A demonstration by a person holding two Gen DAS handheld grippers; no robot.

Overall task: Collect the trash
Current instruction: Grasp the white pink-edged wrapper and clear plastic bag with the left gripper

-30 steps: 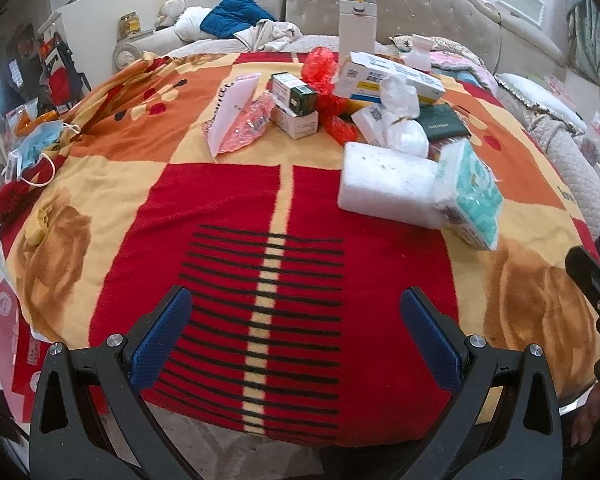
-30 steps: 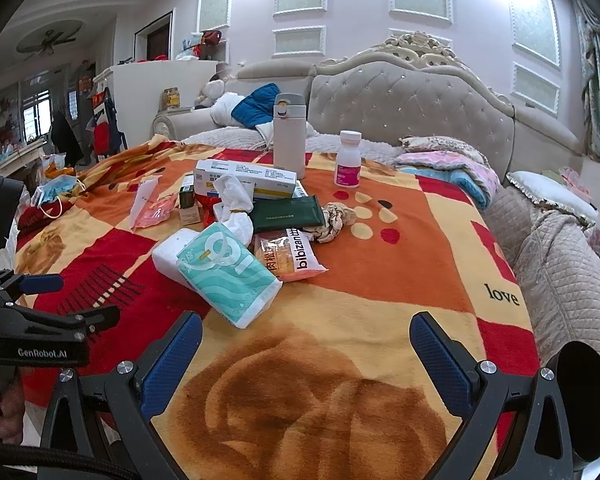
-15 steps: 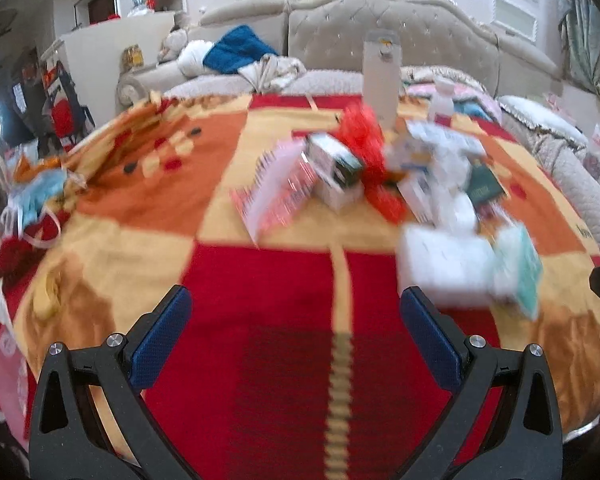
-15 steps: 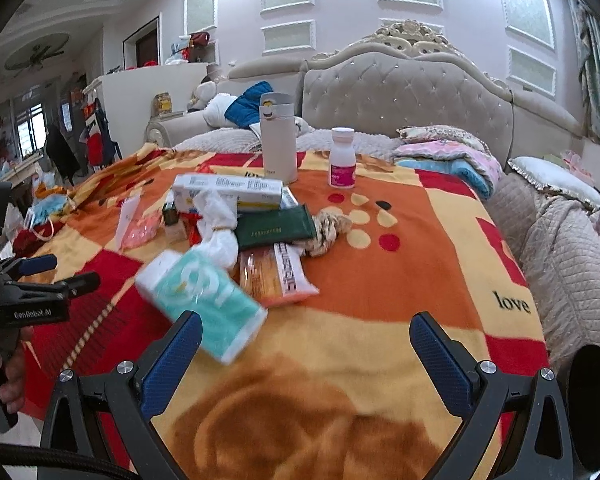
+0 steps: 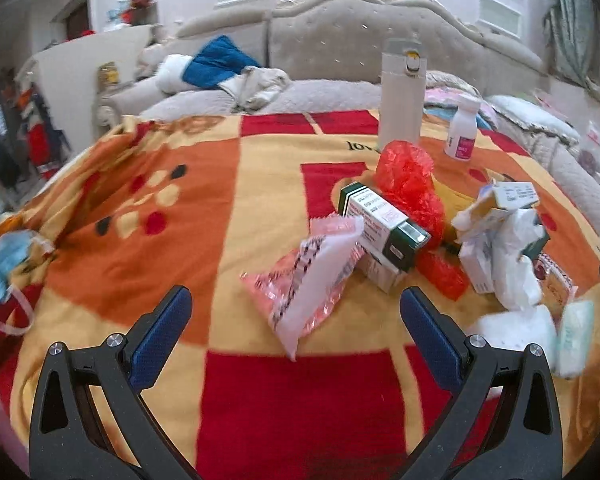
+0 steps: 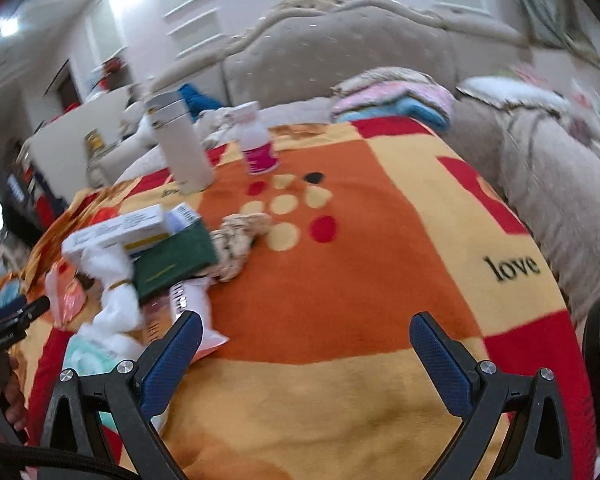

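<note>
Both of our cams slid closer to the pile; left gripper (image 5: 294,310) and right gripper (image 6: 305,332) gape wide, empty, near the pink wrapper (image 5: 304,280).

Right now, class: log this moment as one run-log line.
left gripper: open, empty, facing pink wrapper | right gripper: open, empty, over blanket | trash: uncollected

Black gripper frames, blue textured fingers (image 5: 160,332), silver screws
</note>
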